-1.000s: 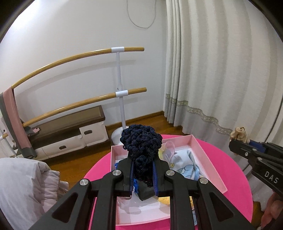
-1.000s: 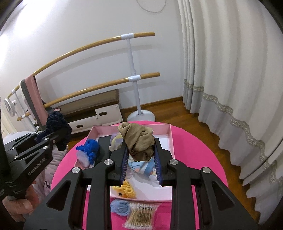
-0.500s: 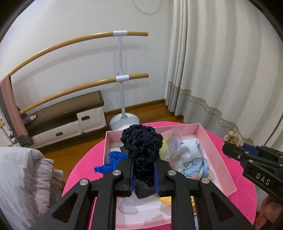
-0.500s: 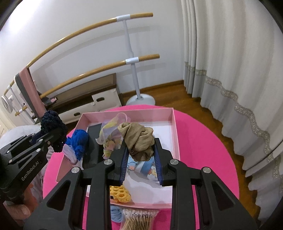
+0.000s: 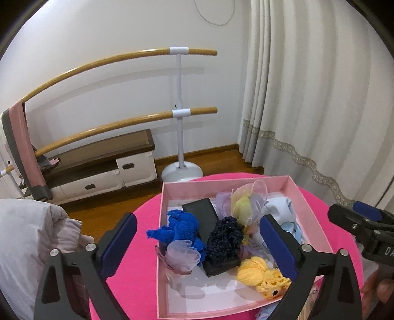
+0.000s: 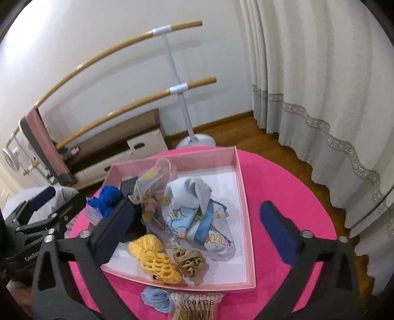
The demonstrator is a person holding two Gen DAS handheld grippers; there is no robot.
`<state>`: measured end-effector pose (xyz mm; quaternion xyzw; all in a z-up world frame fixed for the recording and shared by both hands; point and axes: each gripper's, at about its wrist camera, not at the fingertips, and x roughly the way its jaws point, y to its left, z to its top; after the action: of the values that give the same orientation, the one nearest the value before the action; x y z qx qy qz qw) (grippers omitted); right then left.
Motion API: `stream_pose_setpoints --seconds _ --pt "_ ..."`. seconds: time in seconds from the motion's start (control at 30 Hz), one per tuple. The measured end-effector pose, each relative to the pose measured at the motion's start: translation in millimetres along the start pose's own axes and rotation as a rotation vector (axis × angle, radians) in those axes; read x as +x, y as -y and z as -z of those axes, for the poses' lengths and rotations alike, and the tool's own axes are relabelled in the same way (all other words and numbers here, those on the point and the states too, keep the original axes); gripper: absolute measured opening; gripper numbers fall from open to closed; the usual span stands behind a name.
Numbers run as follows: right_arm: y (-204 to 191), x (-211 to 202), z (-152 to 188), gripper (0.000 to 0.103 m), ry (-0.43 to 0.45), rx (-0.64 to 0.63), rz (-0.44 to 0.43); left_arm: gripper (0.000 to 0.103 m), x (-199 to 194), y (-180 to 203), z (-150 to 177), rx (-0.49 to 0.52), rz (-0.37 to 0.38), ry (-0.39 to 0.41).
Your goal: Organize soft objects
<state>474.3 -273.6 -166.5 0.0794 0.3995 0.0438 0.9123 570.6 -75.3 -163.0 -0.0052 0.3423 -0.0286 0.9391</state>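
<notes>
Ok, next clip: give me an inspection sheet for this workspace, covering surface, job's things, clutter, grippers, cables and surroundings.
Surface: round pink table, with a pink box on it.
Job's things: in the box lie a navy scrunchie, tan scrunchie, blue knit piece, yellow crochet piece, printed blue cloth and sheer organza pieces; a light blue scrunchie lies outside, by the near wall.
Clutter: cotton swab pack on the table; black block in the box.
Grippers: left gripper and right gripper jaws opening, pads clear of everything.
Cables: thin loop on the wall.
Surroundings: ballet barre, curtain, low cabinet.
</notes>
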Motion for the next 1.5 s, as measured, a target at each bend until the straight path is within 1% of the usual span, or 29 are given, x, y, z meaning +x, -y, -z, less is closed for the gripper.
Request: stream_pose_setpoints --seconds 0.03,0.07,0.23,0.43,0.6,0.8,1.0,1.17,1.37,1.5 --pt "-1 -4 0 0.103 0.008 -0.003 0.011 0.103 -4 -1 0 -0.003 -0.001 0.010" --pt "-1 -9 0 0.103 0.018 -0.006 0.019 0.103 -10 -7 7 -0.005 -0.002 0.016" --pt "-1 -32 0 0.103 0.068 0.013 0.032 0.103 -37 -16 19 -0.009 -0.012 0.050" --pt "-1 -63 5 0.103 0.128 0.033 0.041 0.103 -69 -21 35 -0.005 -0.025 0.087" --pt "-1 -94 16 0.103 0.186 0.053 0.060 0.103 -99 -22 49 -0.008 -0.039 0.124" --pt "-7 -130 41 0.103 0.243 0.053 0.088 0.103 -130 -18 64 0.004 -0.050 0.145" --pt "-21 -155 73 0.103 0.260 0.011 0.127 0.103 -161 -13 87 0.023 -0.054 0.169" --pt "-32 -166 97 0.103 0.264 -0.015 0.160 0.103 -185 -6 113 0.040 -0.055 0.191" --pt "-41 -179 119 0.103 0.260 -0.025 0.151 0.103 -207 -2 143 0.044 -0.052 0.185" --pt "-45 -188 128 0.103 0.269 -0.033 0.150 0.103 -220 -6 155 0.034 -0.053 0.175"
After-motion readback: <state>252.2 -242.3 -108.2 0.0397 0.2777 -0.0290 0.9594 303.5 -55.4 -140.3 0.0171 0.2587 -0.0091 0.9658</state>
